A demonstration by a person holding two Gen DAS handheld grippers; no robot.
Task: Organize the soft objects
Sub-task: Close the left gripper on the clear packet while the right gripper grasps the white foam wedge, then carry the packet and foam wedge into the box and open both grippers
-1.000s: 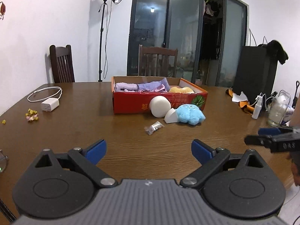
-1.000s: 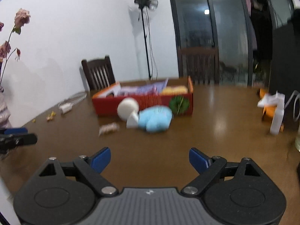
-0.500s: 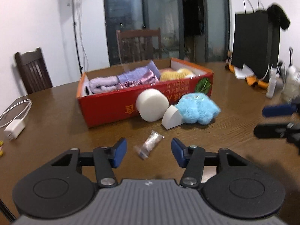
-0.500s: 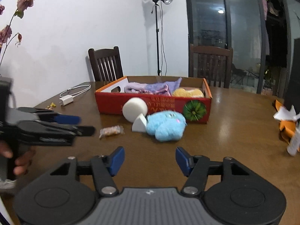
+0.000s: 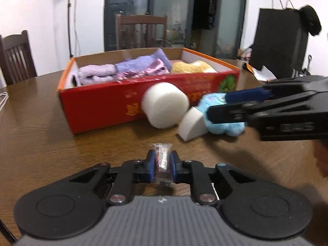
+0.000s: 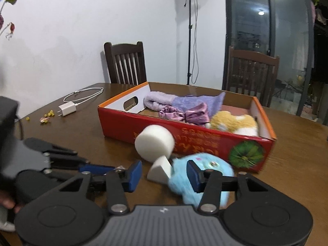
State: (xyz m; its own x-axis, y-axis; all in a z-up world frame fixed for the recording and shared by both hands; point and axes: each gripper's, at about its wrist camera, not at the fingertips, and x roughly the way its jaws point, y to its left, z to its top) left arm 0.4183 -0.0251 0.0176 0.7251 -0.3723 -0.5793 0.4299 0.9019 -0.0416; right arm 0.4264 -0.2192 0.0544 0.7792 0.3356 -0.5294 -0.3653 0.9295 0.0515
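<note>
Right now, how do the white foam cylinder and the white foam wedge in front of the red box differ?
The foam cylinder is round and clearly bigger; the foam wedge is a smaller piece with flat faces and one curved edge. The cylinder leans against the front wall of the red box, while the wedge sits nearer the camera, against the blue plush toy and not touching the box. Both are plain white foam lying on the table, outside the box.

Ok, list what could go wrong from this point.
1. The left gripper has just closed on the small clear packet; its film looks slippery and may slide out when lifted.
2. The right gripper has been closing around the blue plush, with the white wedge between its jaws too; it may catch the wedge or knock the foam cylinder.
</note>
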